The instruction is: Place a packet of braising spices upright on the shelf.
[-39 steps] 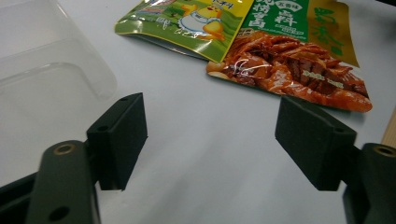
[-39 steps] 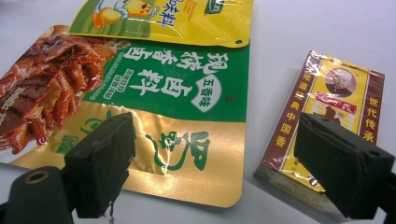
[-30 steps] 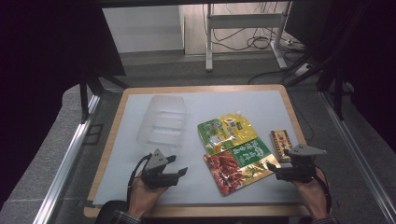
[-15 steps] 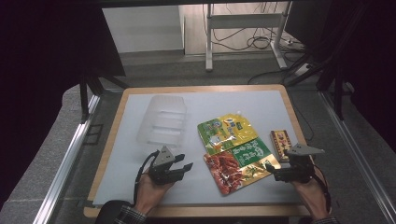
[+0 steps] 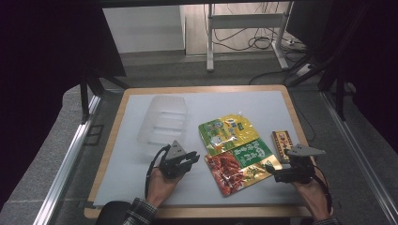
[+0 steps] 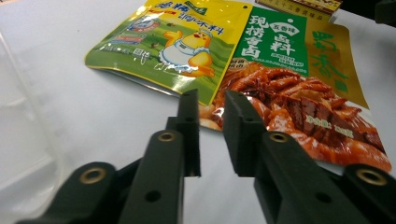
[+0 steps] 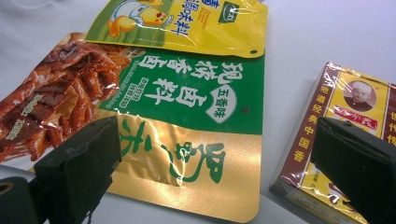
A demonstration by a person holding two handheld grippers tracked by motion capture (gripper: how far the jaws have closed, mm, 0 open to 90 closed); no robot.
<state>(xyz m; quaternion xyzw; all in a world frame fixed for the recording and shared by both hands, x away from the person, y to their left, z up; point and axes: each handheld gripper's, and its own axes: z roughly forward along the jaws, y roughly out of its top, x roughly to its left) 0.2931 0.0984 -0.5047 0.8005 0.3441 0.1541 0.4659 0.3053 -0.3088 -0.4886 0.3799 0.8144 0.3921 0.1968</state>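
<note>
From the high view we see our left tongs [image 5: 191, 158] just left of the red-and-green pouch [image 5: 239, 165] on the desk [image 5: 141, 180], our right tongs [image 5: 272, 171] at its right corner.

Left gripper view: the jaws have just been closing, nearly together, nothing between.

Right gripper view: jaws have just been opening and stand spread wide over the pouch [image 7: 187, 135], beside a small box [image 7: 345, 121].

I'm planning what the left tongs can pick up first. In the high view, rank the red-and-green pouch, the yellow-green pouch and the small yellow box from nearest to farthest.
1. Red-and-green foil pouch: just right of the left tongs.
2. Yellow-green foil pouch: beyond it, up and right.
3. Small yellow box: far right, by the right hand.
</note>
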